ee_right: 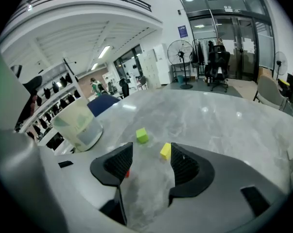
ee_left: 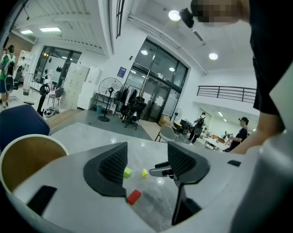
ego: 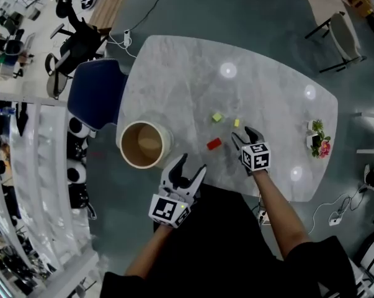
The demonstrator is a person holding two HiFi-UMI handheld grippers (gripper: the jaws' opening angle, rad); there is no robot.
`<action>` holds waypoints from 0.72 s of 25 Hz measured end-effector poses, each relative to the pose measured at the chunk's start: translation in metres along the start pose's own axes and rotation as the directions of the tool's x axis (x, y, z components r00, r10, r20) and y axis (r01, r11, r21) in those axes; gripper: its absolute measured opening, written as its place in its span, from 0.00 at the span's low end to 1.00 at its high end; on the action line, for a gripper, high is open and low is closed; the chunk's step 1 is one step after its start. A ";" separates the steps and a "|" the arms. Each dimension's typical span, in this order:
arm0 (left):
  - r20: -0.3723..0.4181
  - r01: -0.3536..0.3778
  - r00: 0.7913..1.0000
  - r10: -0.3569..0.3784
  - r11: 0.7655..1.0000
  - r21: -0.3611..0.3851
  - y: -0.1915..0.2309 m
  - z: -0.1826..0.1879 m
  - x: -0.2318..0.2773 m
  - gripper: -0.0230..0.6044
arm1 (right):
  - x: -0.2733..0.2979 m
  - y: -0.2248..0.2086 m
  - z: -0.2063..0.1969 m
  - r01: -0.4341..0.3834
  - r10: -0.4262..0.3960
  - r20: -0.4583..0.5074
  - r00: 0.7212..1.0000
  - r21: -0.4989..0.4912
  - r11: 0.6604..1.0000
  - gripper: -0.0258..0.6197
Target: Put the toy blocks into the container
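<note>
Left gripper [ego: 193, 162] and right gripper [ego: 241, 133] both released, jaws apart over the table [ego: 193, 73]. Red block [ego: 214, 143], green block [ego: 217, 117] and yellow block [ego: 236, 123] loose on top, yellow just beside right gripper. Container [ego: 144, 144] at table edge, blue chair [ego: 93, 92] beside it.

The green block [ego: 217, 117] is a small cube resting flat on the grey marbled table [ego: 193, 79]. The yellow block [ego: 236, 123] is smaller and lies just to the right of the green one, not touching it. The red block [ego: 214, 144] is oblong. It lies flat, turned at an angle, closer to the table's near edge and apart from both other blocks. The container [ego: 167, 135] is a round, pale-walled tub with a tan interior. It stands upright, open-topped and empty, at the table's left edge, well apart from the blocks.
</note>
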State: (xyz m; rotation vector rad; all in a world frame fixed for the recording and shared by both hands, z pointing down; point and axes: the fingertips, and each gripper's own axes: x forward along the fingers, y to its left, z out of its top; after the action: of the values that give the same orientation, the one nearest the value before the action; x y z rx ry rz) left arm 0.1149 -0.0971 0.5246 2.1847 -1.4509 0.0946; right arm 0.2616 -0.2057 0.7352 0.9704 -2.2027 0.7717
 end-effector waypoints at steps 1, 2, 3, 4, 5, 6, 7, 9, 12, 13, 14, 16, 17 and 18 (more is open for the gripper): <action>-0.001 -0.011 1.000 0.011 1.000 -0.004 -0.001 -0.002 0.000 0.41 | 0.007 -0.005 -0.001 -0.002 0.002 -0.009 1.000 -0.005 1.000 0.37; -0.004 -0.022 1.000 0.022 1.000 -0.007 -0.002 -0.005 0.000 0.41 | 0.014 -0.010 -0.002 -0.004 0.004 -0.019 1.000 -0.007 1.000 0.37; -0.007 -0.033 0.999 0.033 0.999 -0.010 -0.002 -0.007 0.000 0.41 | 0.021 -0.013 -0.003 -0.007 0.007 -0.027 1.000 -0.006 1.000 0.37; -0.011 -0.043 0.999 0.042 0.999 -0.012 -0.002 -0.009 0.000 0.41 | 0.027 -0.017 -0.005 -0.010 0.010 -0.037 0.999 -0.003 1.000 0.37; -0.014 -0.052 0.999 0.052 0.999 -0.010 -0.002 -0.011 -0.001 0.41 | 0.033 -0.019 -0.006 -0.013 0.013 -0.048 0.999 -0.001 1.000 0.37; -0.016 -0.062 0.998 0.062 0.998 -0.004 -0.002 -0.013 -0.002 0.41 | 0.037 -0.022 -0.009 -0.016 0.016 -0.060 0.998 0.000 1.000 0.37; -0.019 -0.075 0.997 0.075 0.997 0.002 -0.002 -0.016 -0.004 0.41 | 0.041 -0.023 -0.011 -0.018 0.018 -0.071 0.997 0.003 1.000 0.37; -0.022 -0.110 0.994 0.110 0.994 0.003 -0.001 -0.020 -0.010 0.41 | 0.047 -0.026 -0.015 -0.018 0.019 -0.086 0.996 0.010 1.000 0.37; -0.026 -0.174 0.984 0.173 0.985 0.001 0.007 -0.020 -0.018 0.42 | 0.056 -0.030 -0.018 -0.010 0.009 -0.103 0.995 -0.003 1.000 0.37; -0.022 -0.190 0.982 0.190 0.982 0.000 0.012 -0.018 -0.021 0.43 | 0.059 -0.030 -0.019 -0.006 0.005 -0.109 0.994 -0.008 1.000 0.37; -0.015 -0.201 0.979 0.201 0.979 -0.002 0.016 -0.016 -0.023 0.43 | 0.062 -0.029 -0.019 -0.001 0.000 -0.114 0.993 -0.011 1.000 0.37; -0.005 -0.210 0.978 0.210 0.978 0.002 0.020 -0.015 -0.025 0.43 | 0.066 -0.030 -0.021 0.012 -0.013 -0.126 0.992 -0.012 1.000 0.36; -0.004 -0.210 0.978 0.210 0.978 0.006 0.021 -0.016 -0.026 0.43 | 0.067 -0.031 -0.022 0.019 -0.021 -0.132 0.991 -0.015 1.000 0.32; -0.002 -0.209 0.978 0.209 0.978 0.009 0.020 -0.016 -0.026 0.43 | 0.068 -0.033 -0.023 0.025 -0.028 -0.140 0.990 -0.018 1.000 0.28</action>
State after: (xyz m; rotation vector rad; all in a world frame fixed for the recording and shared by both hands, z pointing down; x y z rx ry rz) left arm 0.0893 -0.0742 0.5373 2.0313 -1.6774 0.1770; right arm 0.2568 -0.2368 0.8071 0.9074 -2.0681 0.7844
